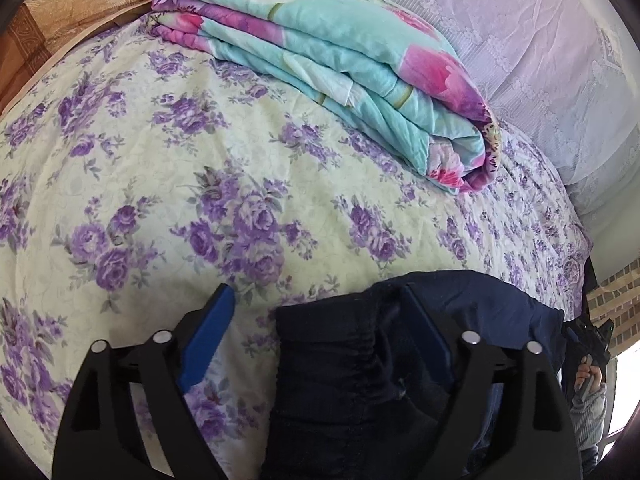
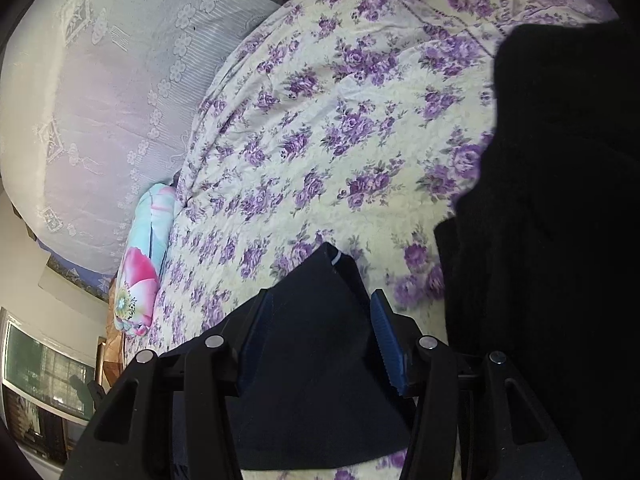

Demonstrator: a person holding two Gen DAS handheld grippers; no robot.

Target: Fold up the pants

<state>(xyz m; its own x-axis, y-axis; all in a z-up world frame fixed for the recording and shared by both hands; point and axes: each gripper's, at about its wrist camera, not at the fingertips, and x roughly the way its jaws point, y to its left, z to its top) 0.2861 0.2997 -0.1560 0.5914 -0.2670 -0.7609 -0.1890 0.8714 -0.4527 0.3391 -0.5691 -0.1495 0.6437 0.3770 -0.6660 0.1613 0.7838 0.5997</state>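
Observation:
Dark navy pants (image 1: 352, 364) lie on the floral bedspread (image 1: 168, 152). In the left wrist view my left gripper (image 1: 316, 312) is open, its jaws wide apart; the gathered elastic waistband lies between them, against the right finger (image 1: 428, 332). In the right wrist view my right gripper (image 2: 320, 312) is open around a corner of the navy fabric (image 2: 316, 344), which fills the gap between the blue pads. A large dark mass of the pants (image 2: 560, 220) fills the right side of that view.
A folded turquoise and pink floral quilt (image 1: 340, 64) lies at the far side of the bed, also in the right wrist view (image 2: 144, 264). A white lace pillow (image 1: 540, 60) lies beyond it. The bed edge is at the right (image 1: 576, 256).

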